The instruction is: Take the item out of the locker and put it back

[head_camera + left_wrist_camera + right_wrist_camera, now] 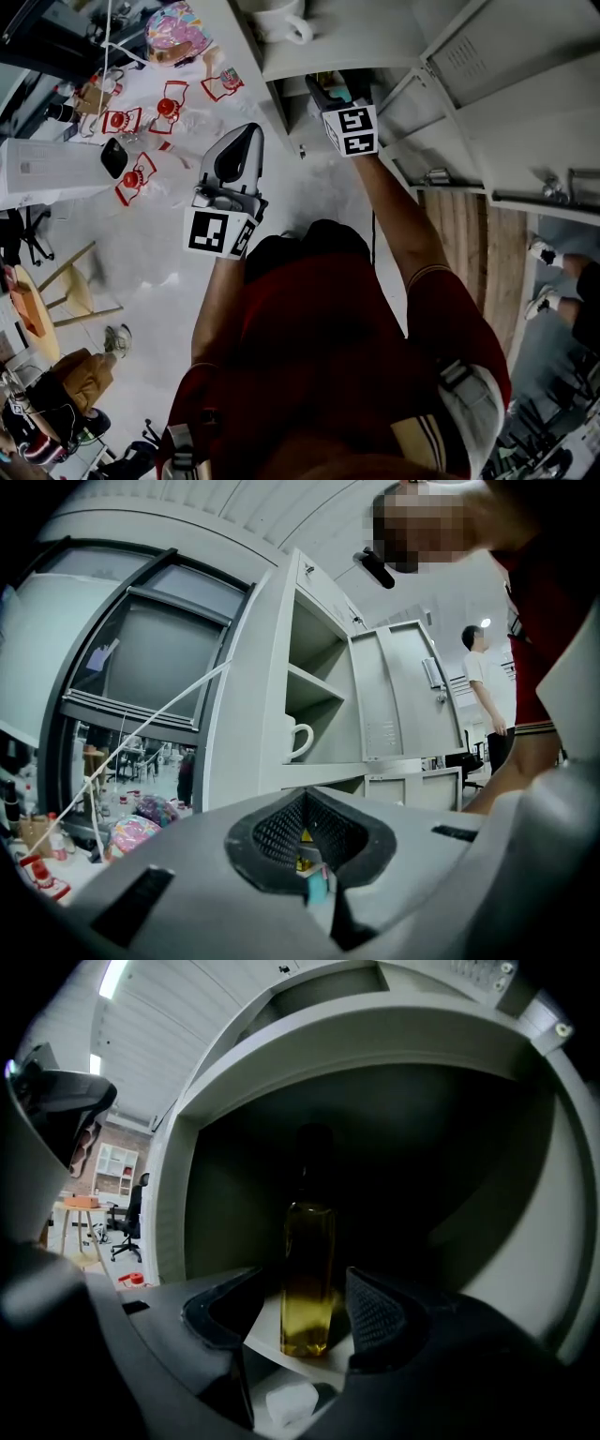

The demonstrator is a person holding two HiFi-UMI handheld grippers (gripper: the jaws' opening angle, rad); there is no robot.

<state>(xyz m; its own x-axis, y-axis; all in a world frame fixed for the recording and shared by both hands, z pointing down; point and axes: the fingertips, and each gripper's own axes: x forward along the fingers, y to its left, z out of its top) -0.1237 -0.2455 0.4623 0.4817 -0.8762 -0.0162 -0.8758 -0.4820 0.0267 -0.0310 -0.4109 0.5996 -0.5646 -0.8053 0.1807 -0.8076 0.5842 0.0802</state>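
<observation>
inside dark locker compartment [225,1194], yellow oil bottle [307,1279] stands upright btwn right gripper [305,1314] jaws, spread wide, pads clear of it; bottle neck lost in shadow. white mug [298,740] on another shelf, half cut off. left gripper [314,855] jaws together, empty

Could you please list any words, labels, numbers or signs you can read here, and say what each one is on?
None can be read.
Locker door plate: lines of print, too small to read.
Marker cubes: black-and-white square patterns, no letters.
Bottle: no label visible.
</observation>
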